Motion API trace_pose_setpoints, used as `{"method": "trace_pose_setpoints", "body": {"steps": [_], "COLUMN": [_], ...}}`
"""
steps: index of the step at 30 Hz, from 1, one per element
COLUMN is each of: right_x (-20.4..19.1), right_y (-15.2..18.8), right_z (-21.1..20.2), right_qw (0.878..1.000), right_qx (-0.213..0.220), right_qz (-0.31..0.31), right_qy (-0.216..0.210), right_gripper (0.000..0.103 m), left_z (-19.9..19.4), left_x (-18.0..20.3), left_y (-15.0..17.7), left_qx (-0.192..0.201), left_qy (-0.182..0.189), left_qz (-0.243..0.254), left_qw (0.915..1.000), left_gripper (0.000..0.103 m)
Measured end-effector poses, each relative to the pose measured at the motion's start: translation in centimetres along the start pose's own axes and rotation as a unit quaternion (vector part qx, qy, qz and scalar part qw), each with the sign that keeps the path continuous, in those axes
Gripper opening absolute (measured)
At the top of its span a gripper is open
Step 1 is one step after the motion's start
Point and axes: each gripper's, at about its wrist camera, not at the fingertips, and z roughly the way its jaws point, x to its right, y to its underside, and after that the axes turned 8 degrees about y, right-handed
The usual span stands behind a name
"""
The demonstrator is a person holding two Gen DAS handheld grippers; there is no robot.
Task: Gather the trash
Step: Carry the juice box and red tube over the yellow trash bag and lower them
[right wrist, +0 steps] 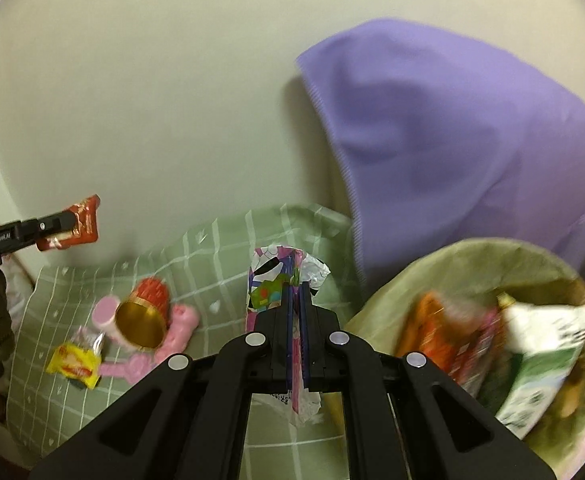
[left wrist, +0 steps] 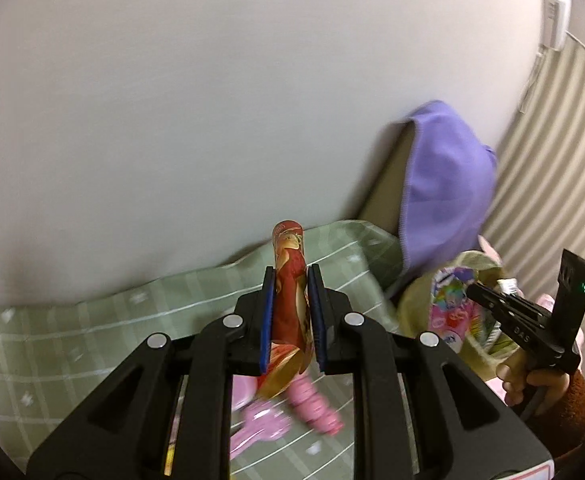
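Observation:
My left gripper point(left wrist: 291, 280) is shut on a red and gold snack wrapper point(left wrist: 290, 280) and holds it above the green checked cloth point(left wrist: 92, 320). In the right wrist view it point(right wrist: 66, 220) shows at far left with the red wrapper point(right wrist: 80, 224). My right gripper point(right wrist: 297, 292) is shut on a colourful cartoon wrapper point(right wrist: 270, 276), just left of the green trash basket point(right wrist: 432, 264). In the left wrist view the right gripper point(left wrist: 472, 288) sits over the basket point(left wrist: 412, 300). A red and gold cup point(right wrist: 144, 316) and a yellow wrapper point(right wrist: 74, 364) lie on the cloth.
Several wrappers and a carton point(right wrist: 540, 360) lie in the basket. A pink toy point(right wrist: 172, 332) lies by the cup. A purple cloth point(right wrist: 452, 140) hangs at the right behind the basket. A pale wall point(left wrist: 172, 120) stands close behind.

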Motion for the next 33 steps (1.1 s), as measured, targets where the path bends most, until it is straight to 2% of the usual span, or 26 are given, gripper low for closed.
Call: {"method": "trace_pose_setpoints", "body": {"steps": [8, 15, 22, 29, 33], "right_x": [5.0, 10.0, 13.8, 16.0, 16.4], "right_y": [-3.7, -4.0, -2.4, -0.9, -0.3], "right_z": [-4.5, -7.9, -9.2, -10.2, -11.2], "right_qw": [0.995, 0.986, 0.976, 0.971, 0.968], "right_qx": [0.062, 0.081, 0.070, 0.067, 0.069], "right_qz": [0.027, 0.048, 0.073, 0.097, 0.102], "right_qy": [0.069, 0.140, 0.195, 0.210, 0.218], "right_gripper": [0.005, 0.005, 0.005, 0.005, 0.005], "left_z": [4.9, 7.7, 10.4, 11.5, 12.4], "left_x": [7.2, 12.8, 17.3, 19.7, 21.7], "left_y": [-2.4, -2.5, -1.5, -1.4, -1.3], "left_qx": [-0.019, -0.037, -0.065, -0.073, -0.081], "left_qy": [0.079, 0.149, 0.185, 0.207, 0.229], "left_qz": [0.063, 0.099, 0.121, 0.124, 0.138], "left_qw": [0.9947, 0.9831, 0.9731, 0.9676, 0.9602], "left_gripper": [0.016, 0.016, 0.016, 0.016, 0.016]}}
